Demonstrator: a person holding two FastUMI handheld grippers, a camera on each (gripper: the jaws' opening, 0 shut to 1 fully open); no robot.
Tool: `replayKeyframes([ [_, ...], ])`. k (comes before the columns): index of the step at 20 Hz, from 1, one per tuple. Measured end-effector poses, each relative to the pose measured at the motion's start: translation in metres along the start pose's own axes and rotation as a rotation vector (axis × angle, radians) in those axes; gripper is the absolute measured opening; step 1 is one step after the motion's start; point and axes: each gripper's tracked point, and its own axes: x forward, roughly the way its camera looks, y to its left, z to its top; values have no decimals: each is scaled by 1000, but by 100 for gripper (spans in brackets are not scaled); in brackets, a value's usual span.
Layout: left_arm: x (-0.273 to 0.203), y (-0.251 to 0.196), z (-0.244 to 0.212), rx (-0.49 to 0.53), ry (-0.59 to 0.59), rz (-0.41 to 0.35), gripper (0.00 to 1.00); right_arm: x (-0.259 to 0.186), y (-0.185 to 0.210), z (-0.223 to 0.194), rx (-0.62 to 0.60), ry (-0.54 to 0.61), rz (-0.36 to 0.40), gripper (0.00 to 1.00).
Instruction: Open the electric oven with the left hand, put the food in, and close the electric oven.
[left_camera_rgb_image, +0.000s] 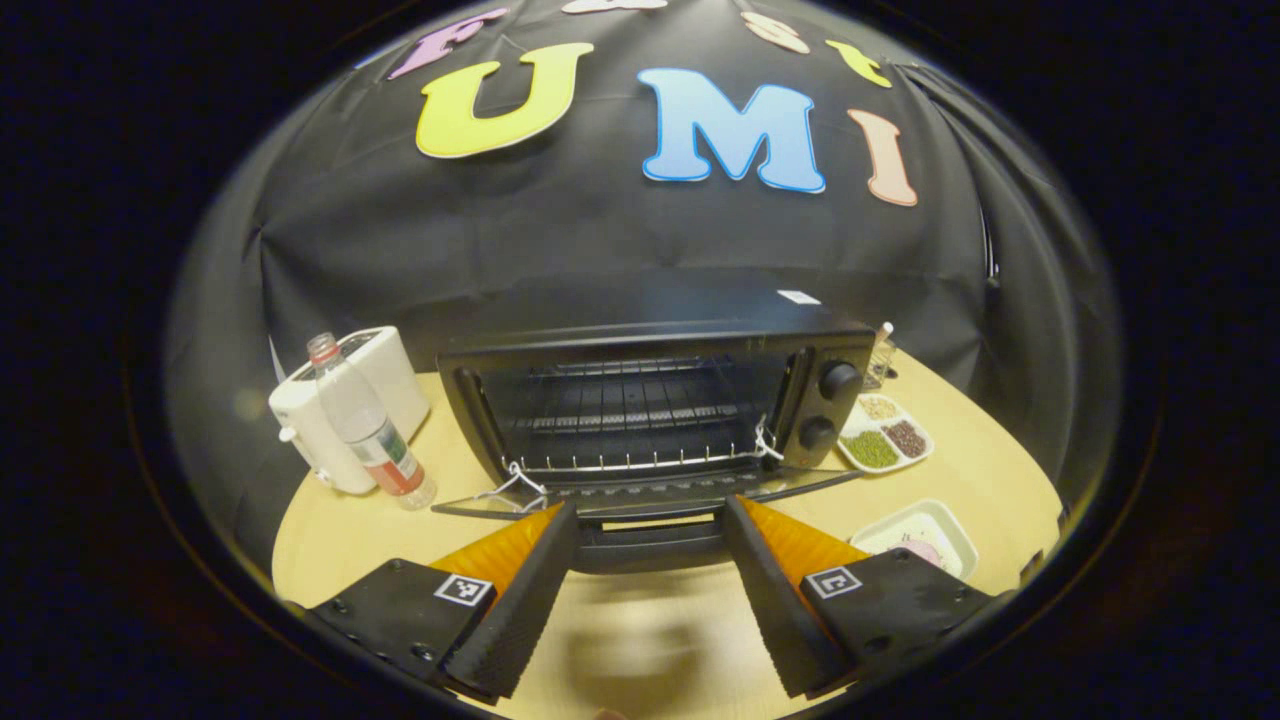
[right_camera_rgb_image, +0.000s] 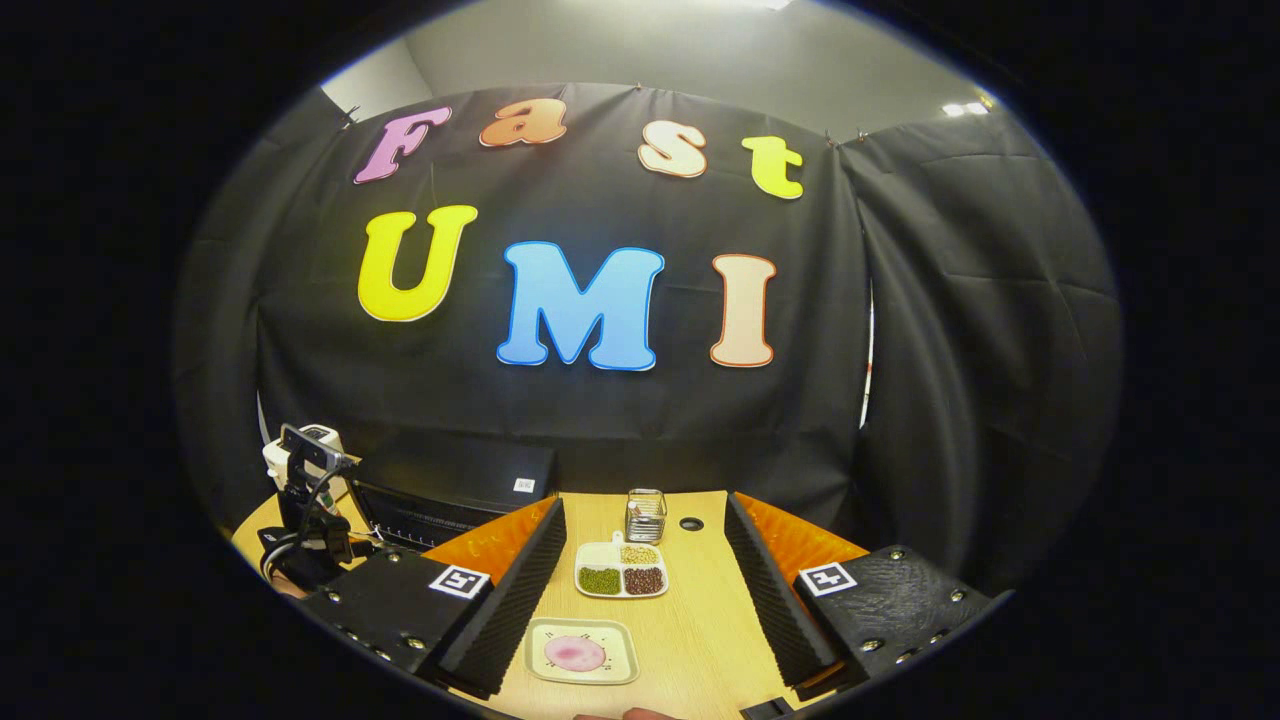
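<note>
The left gripper (left_camera_rgb_image: 650, 520) stands with its jaws wide apart, one finger at each side of the door handle (left_camera_rgb_image: 650, 545) of the electric oven (left_camera_rgb_image: 655, 400), and it holds nothing. The door (left_camera_rgb_image: 640, 495) lies folded down flat in front of the oven, and the wire rack (left_camera_rgb_image: 640, 440) inside is bare. The right gripper (right_camera_rgb_image: 645, 550) is also spread wide and empty, hovering to the right of the oven. The food (right_camera_rgb_image: 574, 654), a pink round piece on a small white tray (right_camera_rgb_image: 583, 650), lies on the table right of the oven, between the right fingers and below them.

I think the risk is in the pickup: the piece looks flat and soft, so the fingers may slide the tray or squeeze the food. The open door can also be knocked on the way in.

The round wooden table (left_camera_rgb_image: 980, 470) carries a divided dish of beans (left_camera_rgb_image: 885, 432) beside the oven, a water bottle (left_camera_rgb_image: 368, 425) and a white appliance (left_camera_rgb_image: 340, 400) on its left. Black cloth closes the booth behind the oven.
</note>
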Motion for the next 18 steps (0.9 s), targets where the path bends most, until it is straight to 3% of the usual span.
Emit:
replayKeyframes([
  [4, -1, -1, -47, -47, 140, -6, 98, -3, -2, -7, -15, 26, 1, 97],
  [6, -2, 9, -47, -82, 133, 8, 100, -5, -4, -9, -16, 30, -3, 97],
  [12, -36, 22, 14, -119, -35, -22, 98, -2, 4, -39, 10, 127, 28, 97],
  [15, -78, 34, 59, -130, -162, -42, 100, 6, 1, -67, -11, 230, 27, 97],
  [18, -122, 41, 105, -146, -301, -48, 100, 17, 7, -96, 1, 334, 83, 97],
])
